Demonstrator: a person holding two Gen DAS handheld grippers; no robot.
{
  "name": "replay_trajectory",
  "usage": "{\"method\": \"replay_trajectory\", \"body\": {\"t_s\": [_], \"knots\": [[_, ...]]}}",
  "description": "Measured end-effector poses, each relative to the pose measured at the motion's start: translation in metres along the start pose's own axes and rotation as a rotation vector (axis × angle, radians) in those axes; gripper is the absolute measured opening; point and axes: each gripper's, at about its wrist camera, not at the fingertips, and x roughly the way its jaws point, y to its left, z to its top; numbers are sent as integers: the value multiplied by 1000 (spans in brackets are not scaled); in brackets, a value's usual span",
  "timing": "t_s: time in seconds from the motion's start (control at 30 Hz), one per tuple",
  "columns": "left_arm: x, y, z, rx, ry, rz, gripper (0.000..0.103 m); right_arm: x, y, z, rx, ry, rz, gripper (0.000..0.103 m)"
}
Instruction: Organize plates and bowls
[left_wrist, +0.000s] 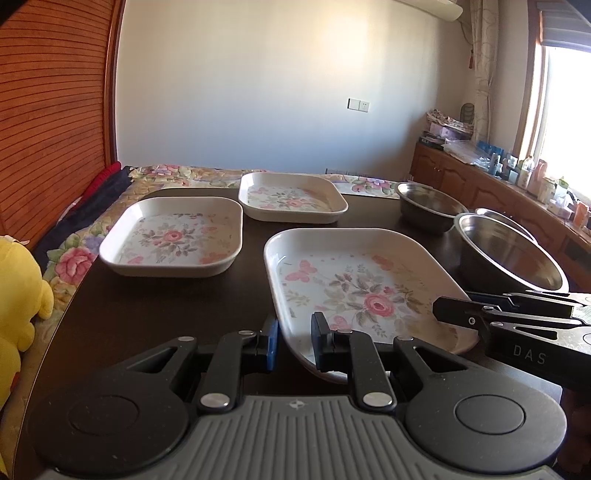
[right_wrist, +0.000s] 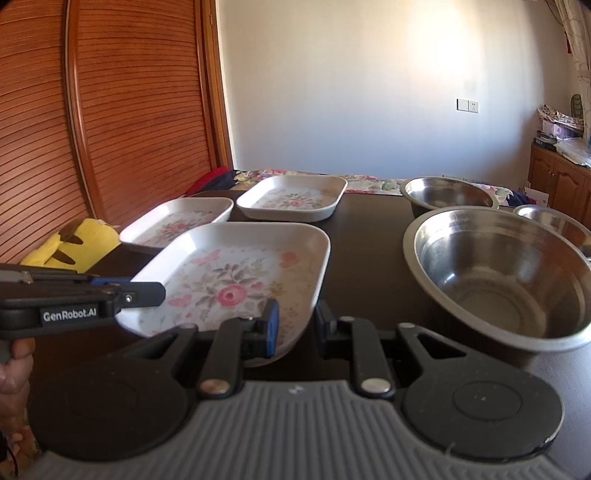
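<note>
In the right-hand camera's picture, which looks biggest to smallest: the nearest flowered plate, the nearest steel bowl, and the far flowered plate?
1. Nearest flowered plate
2. Nearest steel bowl, close behind it
3. Far flowered plate

Nearness to the camera inflates the first two, so true sizes stay unsure.

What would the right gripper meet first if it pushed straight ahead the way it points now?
The near floral plate: its near right corner rim already sits between the right gripper fingers, so it would push further onto that plate. Whether the pads already touch the rim is unclear.
</note>
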Motion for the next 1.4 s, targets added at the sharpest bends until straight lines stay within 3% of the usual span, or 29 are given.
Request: {"method": "replay_trajectory", "body": {"t_s": [0.33, 1.23, 1.4], "knots": [[-21, -8, -15, 13, 1, 19, 20, -14, 2, -10, -6, -4, 16, 22], [-16, -5, -35, -10, 44, 42, 20, -13, 5, -30, 11, 38, 46, 24], [-19, -2, -33, -13, 32, 55, 34, -20, 3, -25, -6, -3, 13, 33]]}}
